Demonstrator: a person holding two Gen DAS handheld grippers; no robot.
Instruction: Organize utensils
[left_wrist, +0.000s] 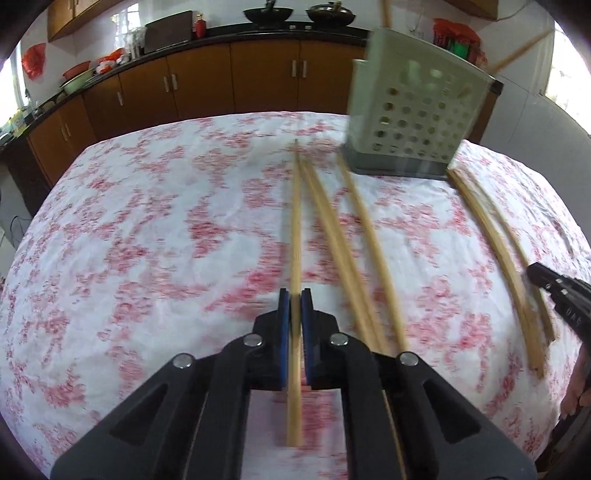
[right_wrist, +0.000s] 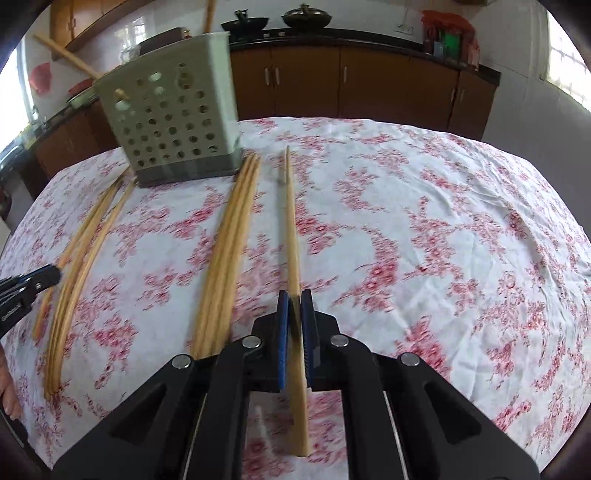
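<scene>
My left gripper (left_wrist: 295, 295) is shut on a wooden chopstick (left_wrist: 295, 229) that points away toward the holder. My right gripper (right_wrist: 294, 295) is shut on another wooden chopstick (right_wrist: 291, 221). A pale perforated utensil holder (left_wrist: 413, 118) stands at the far side of the table, with chopsticks sticking out of its top; it also shows in the right wrist view (right_wrist: 173, 114). Loose chopsticks (left_wrist: 354, 236) lie on the cloth right of my left gripper, and more (left_wrist: 498, 251) lie further right. In the right wrist view a bundle (right_wrist: 229, 243) lies left of my gripper and another (right_wrist: 85, 243) further left.
The table has a white cloth with red flowers (left_wrist: 147, 229). Brown kitchen cabinets (left_wrist: 229, 77) with a dark counter, woks and bowls stand behind it. The other gripper's tip shows at the right edge (left_wrist: 546, 284) and at the left edge (right_wrist: 33, 284).
</scene>
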